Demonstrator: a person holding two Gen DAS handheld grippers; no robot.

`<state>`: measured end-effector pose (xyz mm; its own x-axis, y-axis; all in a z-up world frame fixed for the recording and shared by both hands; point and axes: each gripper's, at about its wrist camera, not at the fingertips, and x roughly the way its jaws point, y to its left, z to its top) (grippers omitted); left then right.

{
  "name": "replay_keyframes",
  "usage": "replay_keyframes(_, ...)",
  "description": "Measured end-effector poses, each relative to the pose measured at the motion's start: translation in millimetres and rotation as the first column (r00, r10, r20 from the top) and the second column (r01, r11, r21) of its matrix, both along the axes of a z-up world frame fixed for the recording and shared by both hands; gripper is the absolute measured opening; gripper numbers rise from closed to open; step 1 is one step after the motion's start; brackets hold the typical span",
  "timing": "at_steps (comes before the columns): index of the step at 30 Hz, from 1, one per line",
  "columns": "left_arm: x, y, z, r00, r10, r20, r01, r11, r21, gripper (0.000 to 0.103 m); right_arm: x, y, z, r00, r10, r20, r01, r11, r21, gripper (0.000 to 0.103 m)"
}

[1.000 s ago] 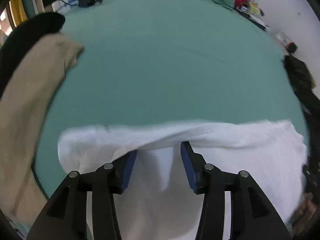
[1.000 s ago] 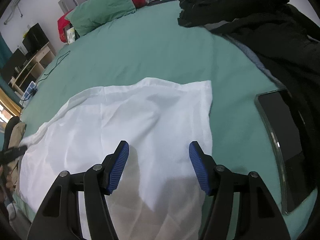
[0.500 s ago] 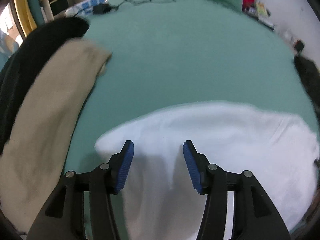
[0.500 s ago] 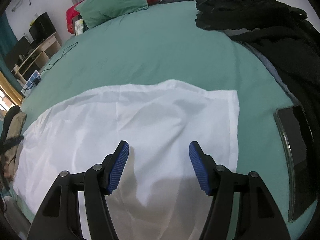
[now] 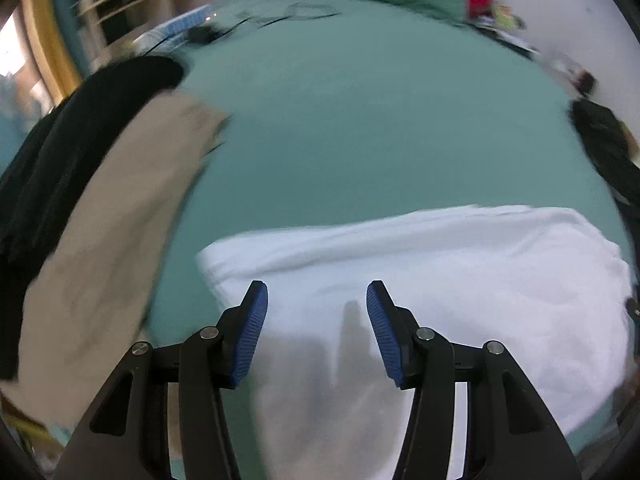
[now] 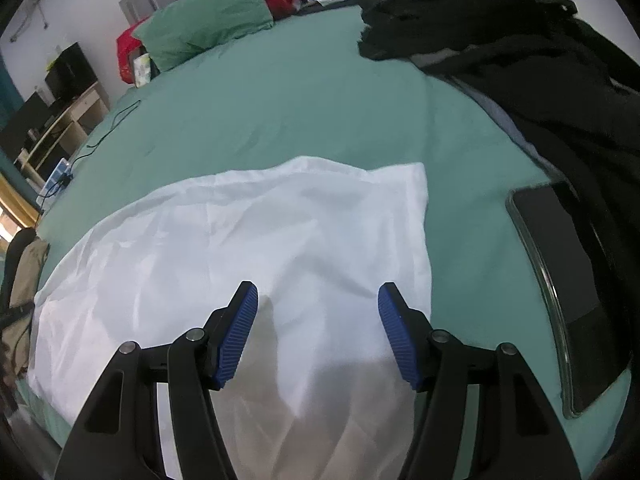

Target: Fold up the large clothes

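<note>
A large white garment (image 5: pixel 440 272) lies spread flat on the green bed sheet (image 5: pixel 360 120). My left gripper (image 5: pixel 316 312) hovers over its left end, jaws open, with only cloth lying beneath them. In the right wrist view the same white garment (image 6: pixel 240 240) stretches from the lower left to a squared right corner. My right gripper (image 6: pixel 318 320) hangs above its near right part, open, holding nothing. The left wrist view is blurred by motion.
A beige garment (image 5: pixel 112 240) and a black one (image 5: pixel 80 128) are piled left of the white cloth. Black clothes (image 6: pixel 540 60) and a dark glossy tablet (image 6: pixel 568 280) lie on the right. A green pillow (image 6: pixel 208 28) and a cable (image 6: pixel 112 128) are farther back.
A raised fold of white cloth at the left fingers has dropped flat. The left gripper has opened a little and drawn up and away, seeing more of the beige pile. The right gripper stayed put.
</note>
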<state>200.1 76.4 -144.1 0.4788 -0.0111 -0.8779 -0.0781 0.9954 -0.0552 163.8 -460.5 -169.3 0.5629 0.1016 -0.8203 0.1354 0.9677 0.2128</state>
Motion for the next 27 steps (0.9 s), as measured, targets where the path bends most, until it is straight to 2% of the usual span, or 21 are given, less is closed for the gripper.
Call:
replay_keyframes(2, 12, -29, 9, 0.997, -0.065, 0.028, 0.066, 0.998, -0.01, 0.055, 1, 4, 3, 1.0, 0.011, 0.014, -0.01, 1.0, -0.014, 0.063)
replay_keyframes(6, 68, -74, 7, 0.984, -0.166, 0.065, 0.166, 0.986, 0.008, 0.054, 6, 3, 5, 1.0, 0.001, 0.023, -0.001, 1.0, -0.001, 0.063)
replay_keyframes(8, 94, -100, 2, 0.978, -0.201, 0.052, 0.201, 0.98, -0.006, 0.054, 10, 0, 5, 1.0, -0.002, 0.019, 0.002, 1.0, 0.013, 0.063)
replay_keyframes(11, 123, -129, -15, 0.965, -0.26, -0.023, 0.26, 0.966, -0.017, 0.054, 14, -4, 6, 1.0, -0.004, 0.019, 0.004, 0.999, 0.033, 0.063)
replay_keyframes(13, 131, -145, -29, 0.947, -0.311, -0.086, 0.311, 0.95, -0.01, 0.054, 16, -6, 7, 1.0, -0.004, 0.019, 0.003, 0.999, 0.041, 0.063)
replay_keyframes(15, 133, -150, -37, 0.934, -0.338, -0.113, 0.339, 0.941, -0.005, 0.054, 17, -7, 7, 1.0, -0.005, 0.012, 0.004, 0.998, 0.059, 0.063)
replay_keyframes(19, 126, -158, -37, 0.924, -0.369, -0.096, 0.374, 0.927, 0.036, 0.053, 19, -8, 4, 1.0, 0.007, -0.002, -0.007, 0.997, 0.072, 0.063)
replay_keyframes(20, 123, -157, -38, 0.922, -0.377, -0.09, 0.381, 0.924, 0.037, 0.041, 19, -7, 2, 1.0, 0.014, -0.005, -0.014, 0.997, 0.076, 0.063)
replay_keyframes(21, 124, -159, -39, 0.916, -0.393, -0.083, 0.397, 0.917, 0.034, 0.021, 19, -6, 0, 1.0, 0.02, -0.011, -0.019, 0.997, 0.077, 0.063)
replay_keyframes(23, 126, -166, -39, 0.909, -0.412, -0.068, 0.416, 0.908, 0.053, 0.002, 19, -3, -5, 0.999, 0.031, -0.033, -0.028, 0.996, 0.081, 0.063)
replay_keyframes(27, 142, -165, -36, 0.938, -0.344, -0.025, 0.345, 0.934, 0.088, 0.002, 21, -2, -10, 0.998, 0.037, -0.051, -0.033, 0.997, 0.077, 0.063)
